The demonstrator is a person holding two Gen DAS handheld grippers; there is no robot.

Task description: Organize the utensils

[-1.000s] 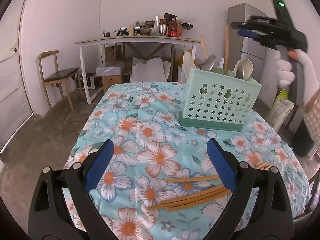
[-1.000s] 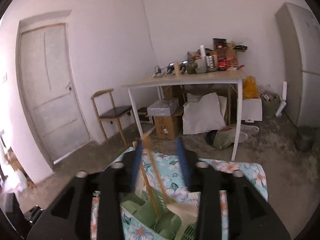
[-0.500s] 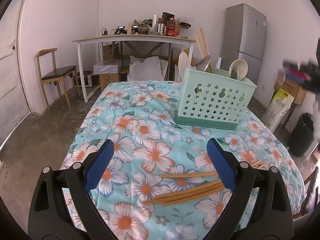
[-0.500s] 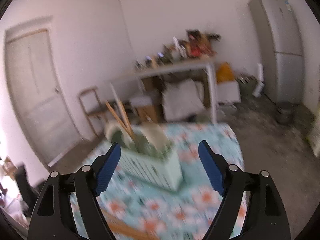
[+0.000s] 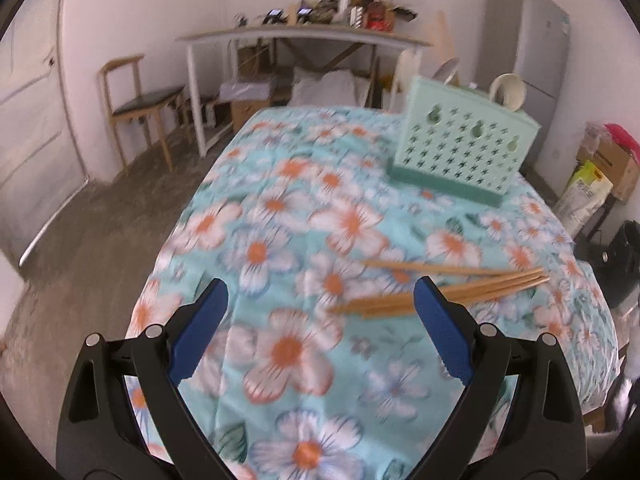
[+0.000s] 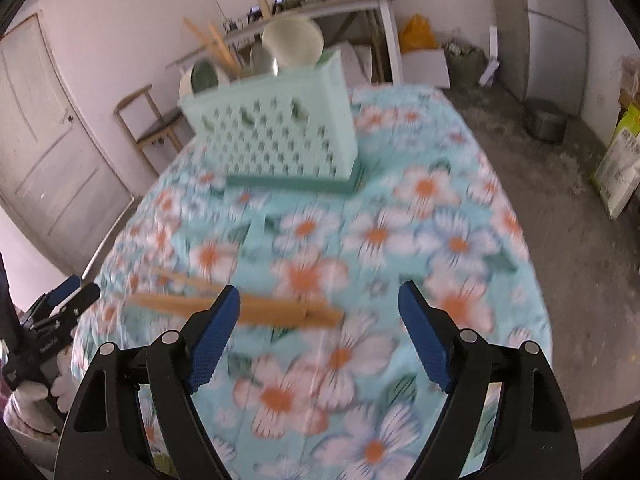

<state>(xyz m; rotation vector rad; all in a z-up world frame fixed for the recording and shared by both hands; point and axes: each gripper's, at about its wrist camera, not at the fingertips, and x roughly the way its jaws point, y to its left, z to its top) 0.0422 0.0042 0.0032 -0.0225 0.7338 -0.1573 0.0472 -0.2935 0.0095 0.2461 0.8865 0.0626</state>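
Chopsticks (image 6: pixel 236 310) lie crosswise just beyond your right hand-held gripper (image 6: pixel 318 308), wide and empty, nearer than the left (image 5: pixel 320 300), also wide.

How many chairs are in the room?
1. The wooden chair stands on the floor by the wall, between the door and the long table. Others may be hidden.
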